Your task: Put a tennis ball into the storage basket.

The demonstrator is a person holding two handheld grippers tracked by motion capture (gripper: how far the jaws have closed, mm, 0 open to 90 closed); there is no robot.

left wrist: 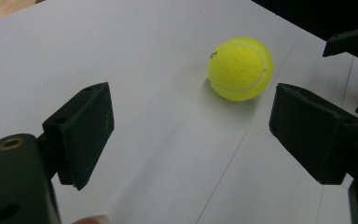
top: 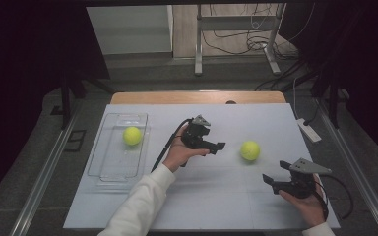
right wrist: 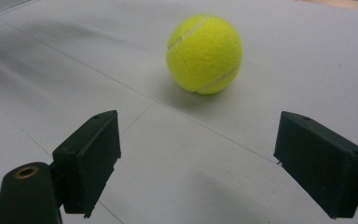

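Nearest the person, at the right, the right hand-held gripper (top: 271, 181) hangs low over the counter (top: 216, 206) with its jaws spread wide and nothing between them; its own view looks straight at the loose tennis ball (right wrist: 204, 54), which lies a little farther out on the bare surface. From the left, the left hand-held gripper (top: 220, 146) reaches across toward that same ball (top: 250, 150) — its jaws are parted too, empty, and the ball (left wrist: 240, 68) sits just beyond their tips, near but not touched.

Judging by how things lie, the work is roughly half done: one tennis ball (top: 132, 135) already rests inside the clear tray (top: 98, 169) at the left of the counter, toward its far end, while the second is still out on the surface, well apart from the tray. What seems left is to close on that ball, carry it left and set it down beside the first. No grip has been taken yet.

The counter is covered by a pale grey sheet with faint seam lines, and a strip of wooden tabletop (top: 197, 97) shows at its far edge. A white power strip (top: 308, 130) lies off the far right corner. Beyond, the room is dim — dark curtains (top: 29, 54) to either side, a metal stand (top: 236, 39) and a tangle of cables (top: 246, 44) on the floor at the back.
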